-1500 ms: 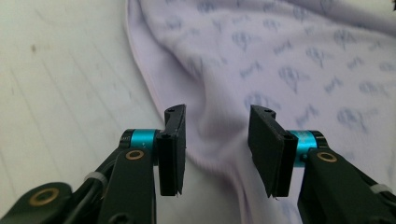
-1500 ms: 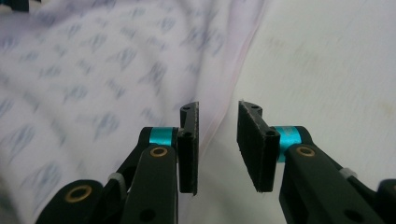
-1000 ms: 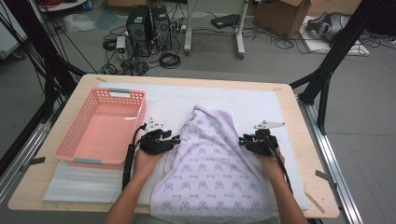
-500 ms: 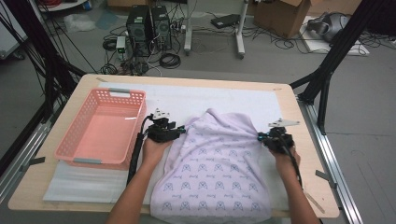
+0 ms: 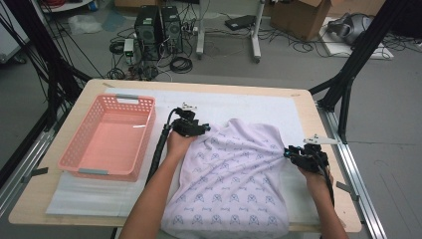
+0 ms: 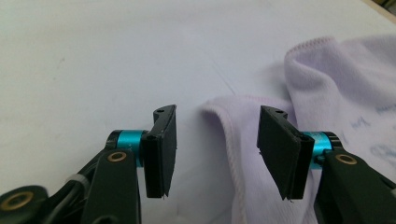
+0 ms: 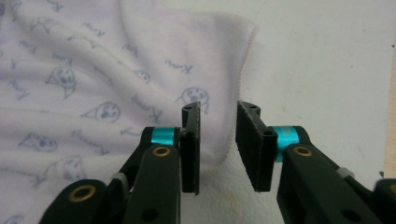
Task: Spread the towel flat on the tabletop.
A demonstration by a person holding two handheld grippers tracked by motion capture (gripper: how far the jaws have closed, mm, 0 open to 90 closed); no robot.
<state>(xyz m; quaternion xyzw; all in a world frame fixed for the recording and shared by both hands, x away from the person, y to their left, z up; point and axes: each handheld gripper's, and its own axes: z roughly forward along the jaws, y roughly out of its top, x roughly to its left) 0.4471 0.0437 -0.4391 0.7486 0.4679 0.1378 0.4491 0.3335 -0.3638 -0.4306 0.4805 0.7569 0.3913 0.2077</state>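
1. Towel (image 5: 234, 184), lilac with printed figures, lies rumpled across the white mat (image 5: 249, 107) on the table (image 5: 59, 209), beside a pink basket (image 5: 107, 137); left tongs (image 5: 191, 127) and right tongs (image 5: 298, 155) sit at opposite edges.
2. Left tongs (image 6: 212, 149) have just been opening; a hemmed corner lies between the jaws, unpinched.
3. Right tongs (image 7: 217, 144) have just been opening, the edge lying loose between them.

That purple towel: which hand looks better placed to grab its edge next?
The right gripper, probably: the towel's hem already sits between its open jaws. The left gripper is open too, but the hem lies closer to one pad.
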